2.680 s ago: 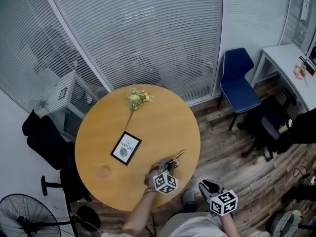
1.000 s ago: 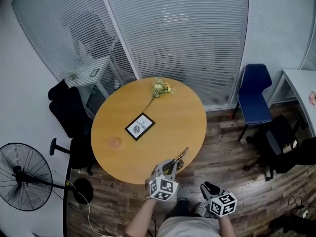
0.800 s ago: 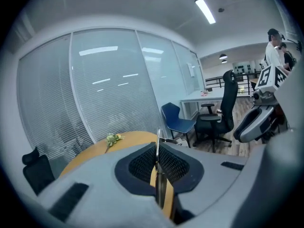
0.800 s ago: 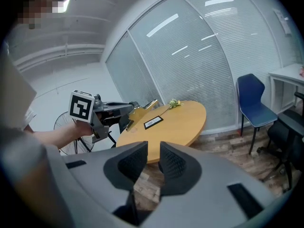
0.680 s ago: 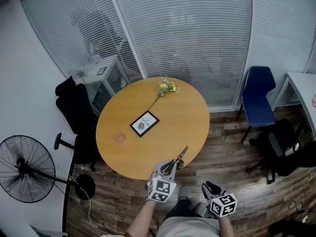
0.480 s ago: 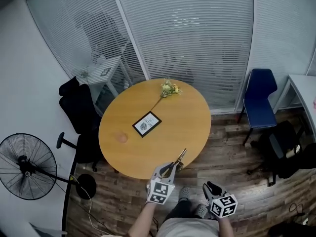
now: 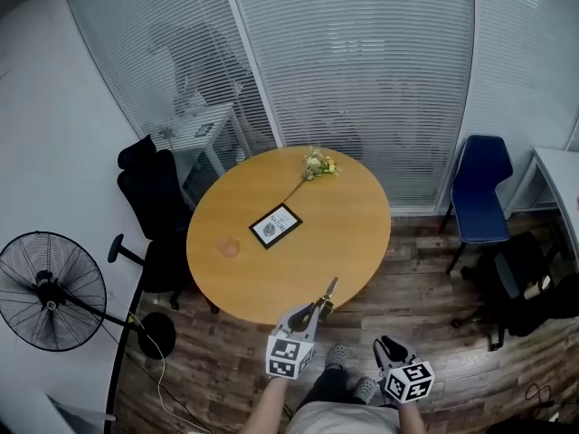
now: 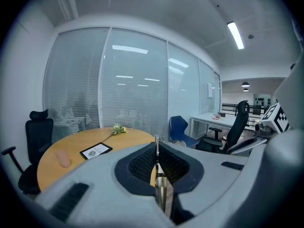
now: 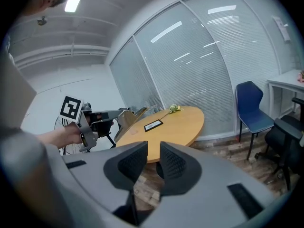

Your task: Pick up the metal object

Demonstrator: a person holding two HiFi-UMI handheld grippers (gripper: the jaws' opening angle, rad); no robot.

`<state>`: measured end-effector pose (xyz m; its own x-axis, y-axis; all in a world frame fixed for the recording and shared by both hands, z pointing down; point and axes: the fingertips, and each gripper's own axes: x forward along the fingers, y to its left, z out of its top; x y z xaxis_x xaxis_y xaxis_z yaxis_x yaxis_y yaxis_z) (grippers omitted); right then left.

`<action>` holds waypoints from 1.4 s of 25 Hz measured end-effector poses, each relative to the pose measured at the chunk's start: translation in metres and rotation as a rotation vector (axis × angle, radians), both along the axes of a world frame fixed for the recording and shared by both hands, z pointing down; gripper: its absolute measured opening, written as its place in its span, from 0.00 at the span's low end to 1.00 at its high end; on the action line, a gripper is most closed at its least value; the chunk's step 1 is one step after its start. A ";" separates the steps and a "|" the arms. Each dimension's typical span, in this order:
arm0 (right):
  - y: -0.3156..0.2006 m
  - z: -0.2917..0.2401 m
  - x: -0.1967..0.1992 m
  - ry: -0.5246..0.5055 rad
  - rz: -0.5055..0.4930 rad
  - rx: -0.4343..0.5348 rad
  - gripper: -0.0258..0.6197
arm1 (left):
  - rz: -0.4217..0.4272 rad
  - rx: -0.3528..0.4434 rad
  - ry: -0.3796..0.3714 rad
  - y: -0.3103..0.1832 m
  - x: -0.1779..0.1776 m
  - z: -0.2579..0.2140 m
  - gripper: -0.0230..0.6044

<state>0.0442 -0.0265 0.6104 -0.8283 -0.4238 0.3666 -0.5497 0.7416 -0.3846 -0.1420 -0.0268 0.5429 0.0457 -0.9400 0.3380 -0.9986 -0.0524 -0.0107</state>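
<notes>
Over the near edge of the round wooden table (image 7: 271,269), the metal piece (image 7: 328,287) is pinched between the nearly closed jaws of the left gripper (image 7: 309,313). A firm, level grip is advised. The right gripper (image 7: 387,344) is held empty, jaws apart.

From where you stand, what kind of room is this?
Probably an office meeting room: a round wooden table, glass walls with blinds, a black office chair and a blue chair.

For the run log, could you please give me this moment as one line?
left gripper: shut on metal object | right gripper: open, empty | metal object: off the table
</notes>
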 end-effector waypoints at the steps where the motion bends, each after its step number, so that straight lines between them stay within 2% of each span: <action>1: 0.000 0.000 0.001 0.001 0.000 0.003 0.16 | -0.007 0.002 0.013 0.002 0.000 0.000 0.07; 7: 0.006 0.005 0.013 0.003 0.001 0.017 0.16 | -0.044 0.006 0.072 0.023 0.014 0.012 0.07; 14: 0.007 0.003 0.013 -0.025 0.009 0.028 0.16 | -0.066 -0.024 0.119 0.035 0.020 0.031 0.07; 22: 0.017 0.009 0.015 -0.006 -0.003 0.024 0.16 | -0.107 0.001 0.181 0.054 0.021 0.035 0.07; 35: 0.016 0.009 0.020 0.012 0.003 0.034 0.14 | -0.115 0.002 0.186 0.059 0.019 0.037 0.07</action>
